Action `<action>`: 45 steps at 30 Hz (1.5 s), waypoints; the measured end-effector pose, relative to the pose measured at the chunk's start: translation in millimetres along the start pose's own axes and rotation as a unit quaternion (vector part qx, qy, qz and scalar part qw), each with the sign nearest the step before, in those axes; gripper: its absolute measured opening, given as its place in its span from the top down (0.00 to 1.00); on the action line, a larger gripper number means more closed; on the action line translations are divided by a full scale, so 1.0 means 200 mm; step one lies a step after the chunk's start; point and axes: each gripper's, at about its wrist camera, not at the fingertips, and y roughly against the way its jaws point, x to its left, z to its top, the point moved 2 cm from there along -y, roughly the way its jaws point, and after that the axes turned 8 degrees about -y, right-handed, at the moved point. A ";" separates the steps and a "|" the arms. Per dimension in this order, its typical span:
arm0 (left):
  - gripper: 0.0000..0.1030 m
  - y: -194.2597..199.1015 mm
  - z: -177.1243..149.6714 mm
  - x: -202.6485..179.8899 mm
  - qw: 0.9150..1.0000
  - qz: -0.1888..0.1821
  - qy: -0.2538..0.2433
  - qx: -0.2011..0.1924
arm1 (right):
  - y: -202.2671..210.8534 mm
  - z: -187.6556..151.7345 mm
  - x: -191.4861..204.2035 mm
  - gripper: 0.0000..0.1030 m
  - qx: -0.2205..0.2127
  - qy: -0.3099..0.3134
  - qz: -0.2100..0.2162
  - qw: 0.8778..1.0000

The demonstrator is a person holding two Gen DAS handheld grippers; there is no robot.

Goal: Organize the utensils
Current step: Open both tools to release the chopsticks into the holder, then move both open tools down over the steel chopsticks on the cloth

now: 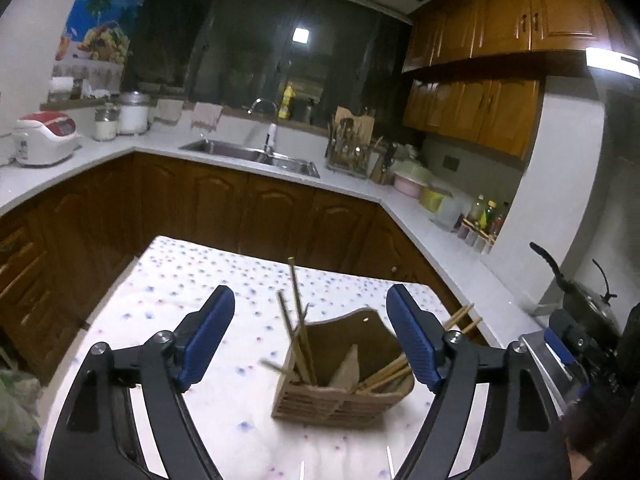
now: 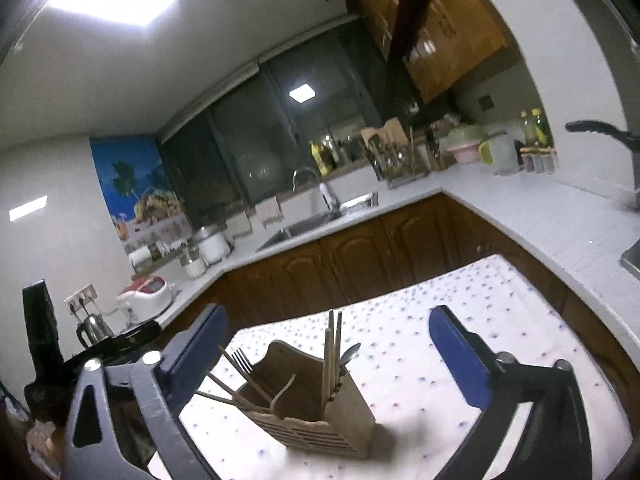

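Both grippers, left [image 1: 310, 334] and right [image 2: 328, 352], stand released and empty; chopsticks [image 1: 298, 320] sit sorted in the wooden holder [image 1: 344, 400].

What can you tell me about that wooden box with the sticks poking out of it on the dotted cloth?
The wooden utensil holder looks like light-brown wood, with a slatted front, a taller curved back panel with a small hole, and dividers inside. It stands upright on the dotted tablecloth. Chopsticks stand and lean in its compartments; a fork and a spoon poke out too. Neither open gripper touches it.
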 end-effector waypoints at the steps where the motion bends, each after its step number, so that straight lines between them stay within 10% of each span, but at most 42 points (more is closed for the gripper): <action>1: 0.19 0.04 -0.03 0.01 1.000 0.003 0.000 -0.002 | 0.04 -0.01 0.00 0.00 -0.001 0.003 -0.001 1.000; 24: 0.15 0.23 -0.79 0.11 0.989 0.044 -0.016 0.137 | 0.38 -0.60 -0.19 0.00 0.112 0.002 -0.069 0.991; 45: 0.16 0.00 -1.19 -0.08 0.956 0.032 -0.109 0.269 | 0.36 -0.89 -0.28 0.01 0.186 0.017 -0.118 0.975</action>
